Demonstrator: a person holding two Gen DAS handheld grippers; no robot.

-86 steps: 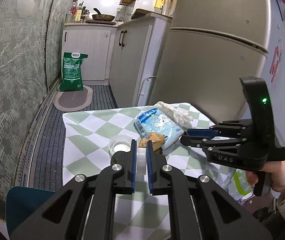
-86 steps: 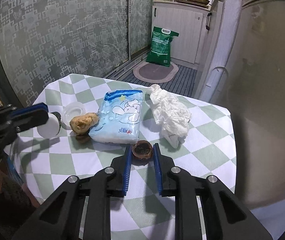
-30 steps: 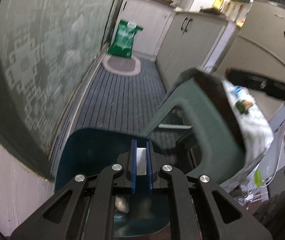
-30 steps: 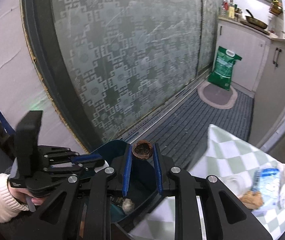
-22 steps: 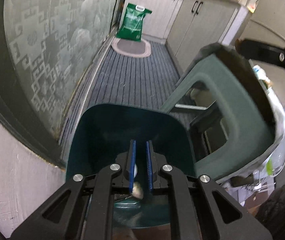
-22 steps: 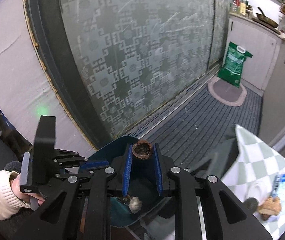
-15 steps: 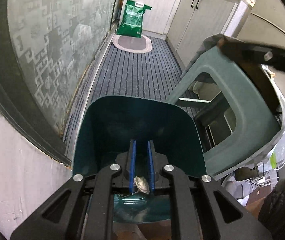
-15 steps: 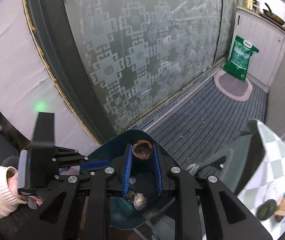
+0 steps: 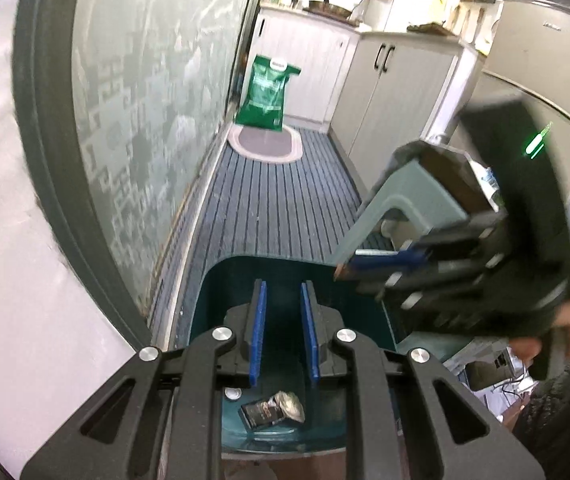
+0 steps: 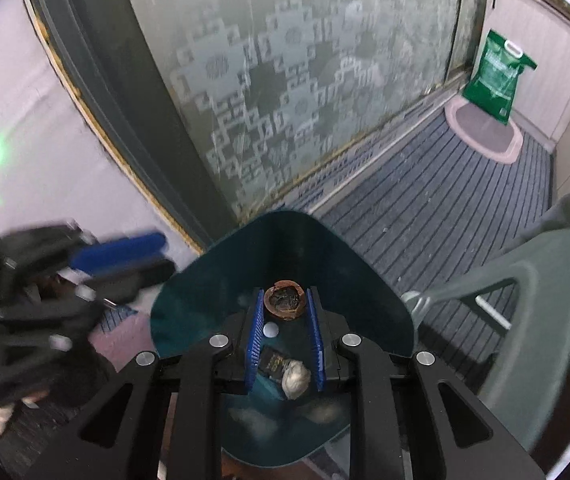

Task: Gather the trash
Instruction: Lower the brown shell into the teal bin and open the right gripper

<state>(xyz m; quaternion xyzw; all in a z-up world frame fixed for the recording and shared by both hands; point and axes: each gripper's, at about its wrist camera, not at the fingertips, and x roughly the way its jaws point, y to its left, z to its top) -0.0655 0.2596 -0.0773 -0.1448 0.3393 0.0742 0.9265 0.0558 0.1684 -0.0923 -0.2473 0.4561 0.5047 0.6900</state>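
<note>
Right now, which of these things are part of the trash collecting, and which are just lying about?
Part of the job:
- teal bin
- brown shell, gripped by the right tongs
- left tongs, open and empty over the bin
- white cap, dark wrapper and crumpled wad in the bin

Just lying about:
- green sack
- oval mat
- grey-green stool
</note>
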